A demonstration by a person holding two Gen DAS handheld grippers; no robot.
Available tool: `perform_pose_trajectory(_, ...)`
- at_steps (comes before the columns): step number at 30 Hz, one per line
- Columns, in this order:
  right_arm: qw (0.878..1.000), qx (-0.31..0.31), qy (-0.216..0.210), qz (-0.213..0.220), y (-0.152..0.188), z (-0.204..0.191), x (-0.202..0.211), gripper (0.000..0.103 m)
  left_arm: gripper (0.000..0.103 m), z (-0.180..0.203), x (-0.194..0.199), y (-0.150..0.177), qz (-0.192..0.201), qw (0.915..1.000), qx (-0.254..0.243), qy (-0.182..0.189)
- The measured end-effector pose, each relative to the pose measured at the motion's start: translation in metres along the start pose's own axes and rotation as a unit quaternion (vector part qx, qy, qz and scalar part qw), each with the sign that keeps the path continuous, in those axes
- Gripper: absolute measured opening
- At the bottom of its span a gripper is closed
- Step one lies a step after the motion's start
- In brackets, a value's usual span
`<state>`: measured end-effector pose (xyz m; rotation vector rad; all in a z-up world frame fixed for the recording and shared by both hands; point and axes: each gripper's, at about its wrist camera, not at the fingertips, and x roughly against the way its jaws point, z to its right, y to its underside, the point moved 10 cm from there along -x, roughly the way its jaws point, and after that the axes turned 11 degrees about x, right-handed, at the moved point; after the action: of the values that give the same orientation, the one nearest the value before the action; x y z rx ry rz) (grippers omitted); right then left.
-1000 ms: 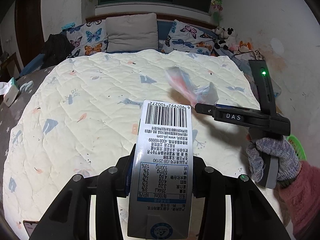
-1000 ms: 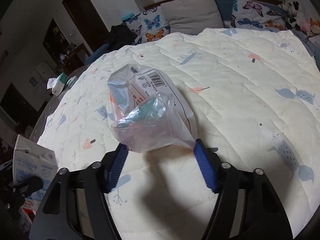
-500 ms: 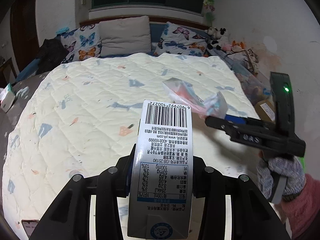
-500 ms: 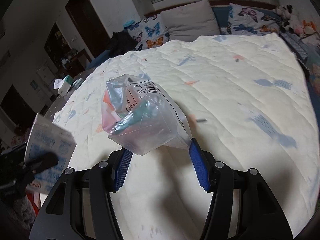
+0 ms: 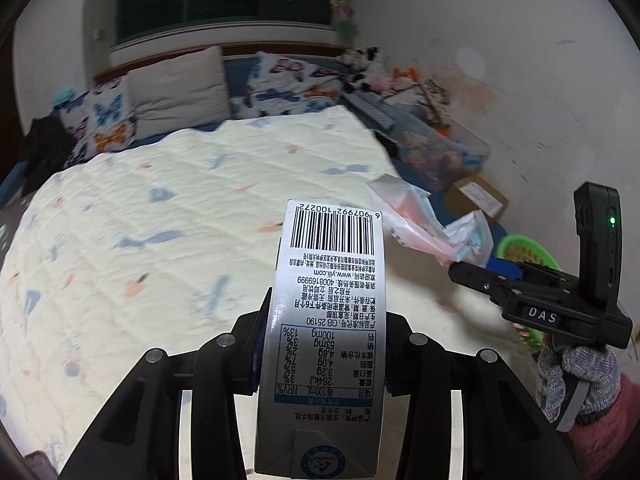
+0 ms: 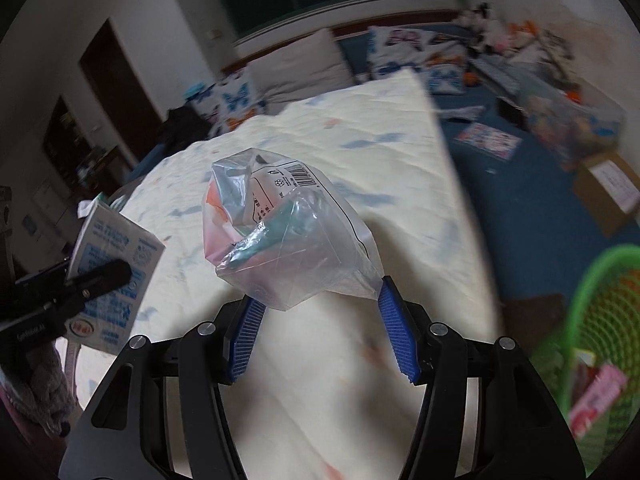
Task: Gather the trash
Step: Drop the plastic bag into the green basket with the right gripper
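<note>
1. Holding a milk carton [image 5: 324, 336] upright between its jaws, the left gripper [image 5: 320, 364] hangs over the quilt [image 5: 160, 240].
2. Right gripper [image 6: 320, 332] pinches a crumpled plastic bag [image 6: 280, 240], its bulk standing forward of the blue pads [image 6: 396, 336].
3. Green basket [image 6: 596, 320] sits on the floor off the bed's right edge, nearer the right hand; the carton has farther to cross.

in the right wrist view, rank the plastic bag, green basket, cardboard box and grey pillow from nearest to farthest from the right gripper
1. plastic bag, held between the right gripper pads, centre.
2. green basket, on the floor, lower right.
3. cardboard box, on the floor beyond the basket, right edge.
4. grey pillow, at the bed's head, top centre.
</note>
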<state>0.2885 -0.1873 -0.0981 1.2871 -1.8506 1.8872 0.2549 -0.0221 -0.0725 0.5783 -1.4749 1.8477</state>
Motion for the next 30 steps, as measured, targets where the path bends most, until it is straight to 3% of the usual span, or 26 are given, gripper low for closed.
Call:
perform_pose_trajectory(11,0.995,-0.062,0.079,0.006,0.051,0.089,0.064,0.058,0.041,0.087,-0.029,0.012,-0.029,0.9971,-0.049,0.051)
perform_pose_trajectory(30,0.985,-0.109,0.131,0.015,0.097,0.142,0.116,0.06,0.041,0.172,-0.055,0.032,-0.059,0.9895,-0.105,0.08)
